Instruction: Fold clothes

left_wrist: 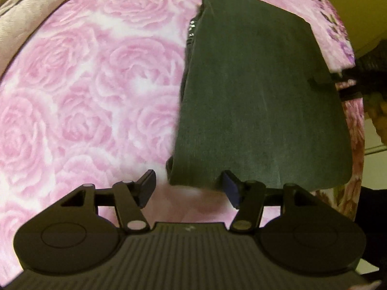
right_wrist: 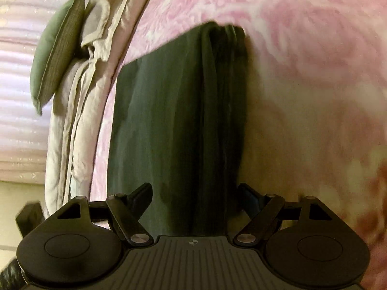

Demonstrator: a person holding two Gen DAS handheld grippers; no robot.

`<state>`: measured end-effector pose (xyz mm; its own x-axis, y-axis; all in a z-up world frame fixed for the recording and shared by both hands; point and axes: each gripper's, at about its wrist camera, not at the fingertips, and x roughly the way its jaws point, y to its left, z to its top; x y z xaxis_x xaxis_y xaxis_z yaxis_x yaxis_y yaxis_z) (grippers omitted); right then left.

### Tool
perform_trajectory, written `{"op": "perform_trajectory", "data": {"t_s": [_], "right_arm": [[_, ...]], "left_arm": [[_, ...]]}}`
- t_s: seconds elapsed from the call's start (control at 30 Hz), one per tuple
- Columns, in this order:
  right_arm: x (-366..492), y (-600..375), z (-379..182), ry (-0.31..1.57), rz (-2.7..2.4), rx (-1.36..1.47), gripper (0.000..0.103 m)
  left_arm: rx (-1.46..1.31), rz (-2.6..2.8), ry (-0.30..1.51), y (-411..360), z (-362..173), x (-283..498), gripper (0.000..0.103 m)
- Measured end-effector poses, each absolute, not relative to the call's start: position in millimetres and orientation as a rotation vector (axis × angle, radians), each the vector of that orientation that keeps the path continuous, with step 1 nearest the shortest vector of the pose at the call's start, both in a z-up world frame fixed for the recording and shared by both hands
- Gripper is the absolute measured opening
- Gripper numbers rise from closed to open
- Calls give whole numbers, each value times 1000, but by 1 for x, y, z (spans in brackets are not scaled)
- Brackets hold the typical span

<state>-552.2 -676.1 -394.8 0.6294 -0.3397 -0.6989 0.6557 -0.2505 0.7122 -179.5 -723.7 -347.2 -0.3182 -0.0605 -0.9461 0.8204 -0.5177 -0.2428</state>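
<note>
A dark green garment (left_wrist: 261, 96) lies folded into a long flat stack on the pink rose-patterned bedspread (left_wrist: 84, 84). In the left wrist view my left gripper (left_wrist: 189, 188) is open at the stack's near left corner, its right finger over the cloth's edge and its left finger over bare bedspread. In the right wrist view the same dark garment (right_wrist: 174, 120) runs away from me, layered edges along its right side. My right gripper (right_wrist: 196, 198) is open, straddling the garment's near end with nothing pinched.
Beige rumpled bedding (right_wrist: 79, 101) and a green pillow (right_wrist: 58, 58) lie along the far side of the bed. The bed's edge (left_wrist: 350, 157) drops off right of the garment, where a dark object (left_wrist: 362, 72) shows. Pink bedspread (right_wrist: 302, 72) spreads right of the stack.
</note>
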Motion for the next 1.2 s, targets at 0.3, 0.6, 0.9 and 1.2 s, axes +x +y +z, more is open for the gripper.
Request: {"op": "perform_trajectory", "data": {"t_s": [0.3, 0.6, 0.9, 1.2], "right_arm": [[-509, -633, -401, 320, -925, 1533, 38], [-574, -711, -346, 693, -800, 1388, 15], [-667, -814, -323, 854, -853, 1171, 16], [-696, -686, -320, 339, -1239, 1331, 96]], "left_arm": [[1233, -1927, 1112, -708, -345, -186, 25], [1160, -1964, 1232, -679, -343, -220, 21], [1229, -2097, 1233, -654, -342, -339, 26], [1138, -2101, 862, -768, -290, -323, 37]]}}
